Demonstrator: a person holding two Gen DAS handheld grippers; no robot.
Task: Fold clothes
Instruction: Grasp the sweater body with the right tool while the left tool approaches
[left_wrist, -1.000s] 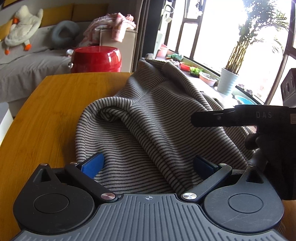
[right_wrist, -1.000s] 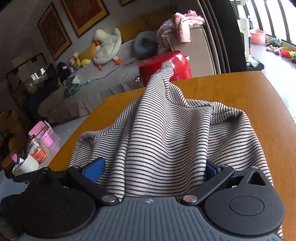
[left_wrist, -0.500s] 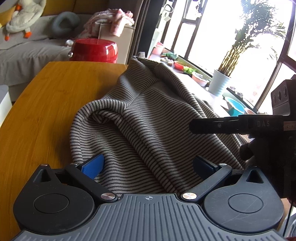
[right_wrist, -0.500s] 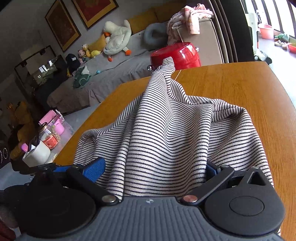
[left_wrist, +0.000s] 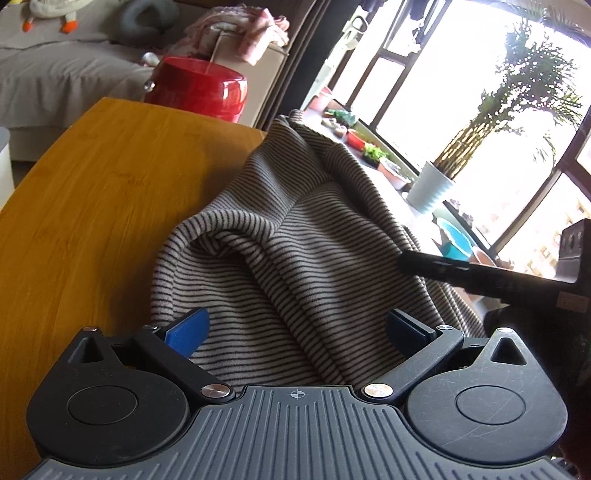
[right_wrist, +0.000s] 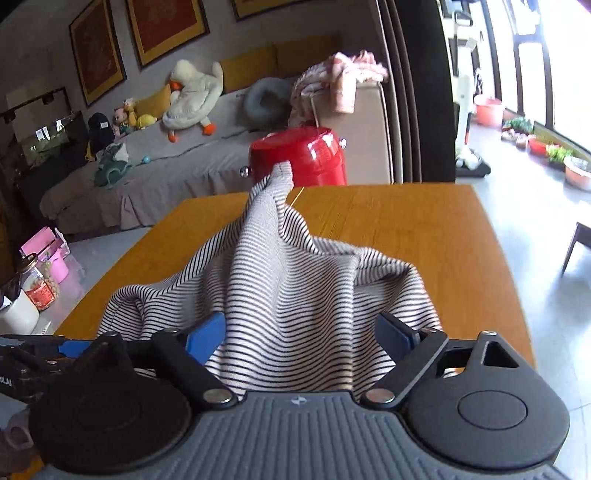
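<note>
One wooden tabletop (left_wrist: 92, 206) fills most of both views, and on it lies the striped garment (left_wrist: 295, 258), a grey cloth with thin dark stripes, bunched in soft folds. It covers the side of the tabletop nearer to the windows, and one part of it rises to a peak (right_wrist: 280, 177) toward the far edge. Behind the tabletop stands a round red stool (right_wrist: 299, 158), and further back a grey sofa (right_wrist: 147, 177) with a white plush duck (right_wrist: 192, 99). By the bright window is a potted plant (left_wrist: 430, 188).

The left hand-held gripper (left_wrist: 295, 328) has its blue fingers (left_wrist: 186, 330) spread wide, and the cloth lies between them; I cannot tell if it holds the cloth. The right hand-held gripper (right_wrist: 299, 336) is also wide apart, with the cloth heaped between its fingers (right_wrist: 207, 332) in the same way. In the left view, the right hand-held gripper appears as a dark bar just beside the cloth.
</note>
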